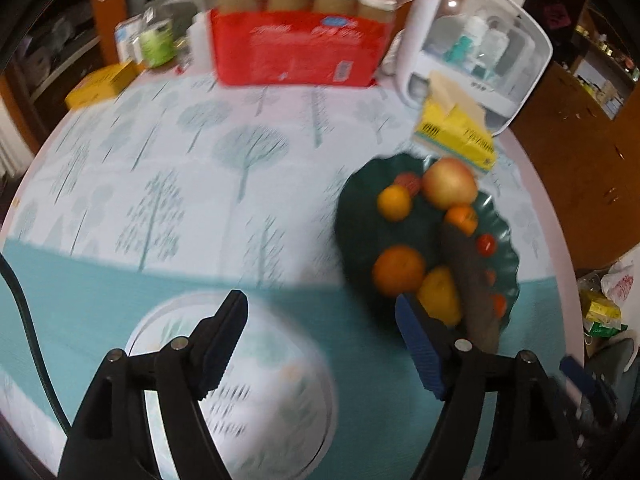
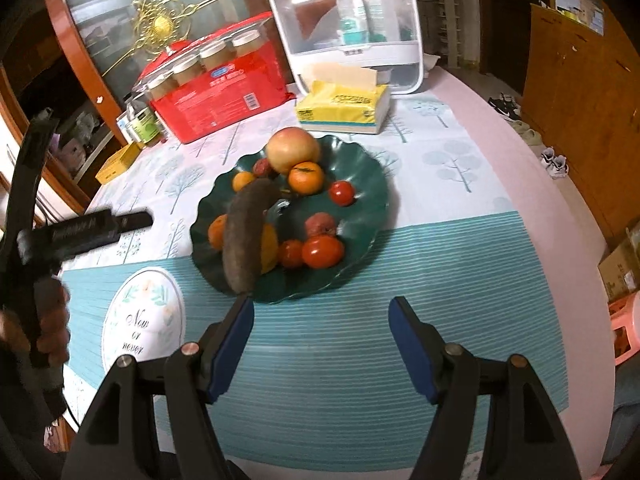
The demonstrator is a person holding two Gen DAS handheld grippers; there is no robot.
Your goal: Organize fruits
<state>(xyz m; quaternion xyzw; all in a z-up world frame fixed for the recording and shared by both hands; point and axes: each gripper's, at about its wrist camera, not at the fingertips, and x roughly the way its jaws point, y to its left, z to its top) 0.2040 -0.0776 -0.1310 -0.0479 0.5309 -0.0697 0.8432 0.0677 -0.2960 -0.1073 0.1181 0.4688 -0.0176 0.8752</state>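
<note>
Hovering grippers: left gripper (image 1: 320, 344) and right gripper (image 2: 322, 346) both hang above the tablecloth (image 2: 400, 360) with jaws spread wide, holding nothing.
Fruit location: all visible fruit sits piled in the dark green scalloped plate (image 2: 360, 148), apparently gathered there to keep it in one place.
Fruit look: a large apple (image 2: 293, 149) at the back, tangerines (image 2: 306, 177), red tomatoes (image 2: 323, 251), and a long brown, overripe-looking fruit (image 2: 244, 236) lying across the pile.
Reach: right gripper faces the plate directly; left sees it off to its right.

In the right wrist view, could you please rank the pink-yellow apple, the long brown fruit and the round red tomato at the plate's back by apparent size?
1. Long brown fruit, though nearest the camera.
2. Pink-yellow apple.
3. Round red tomato.
</note>
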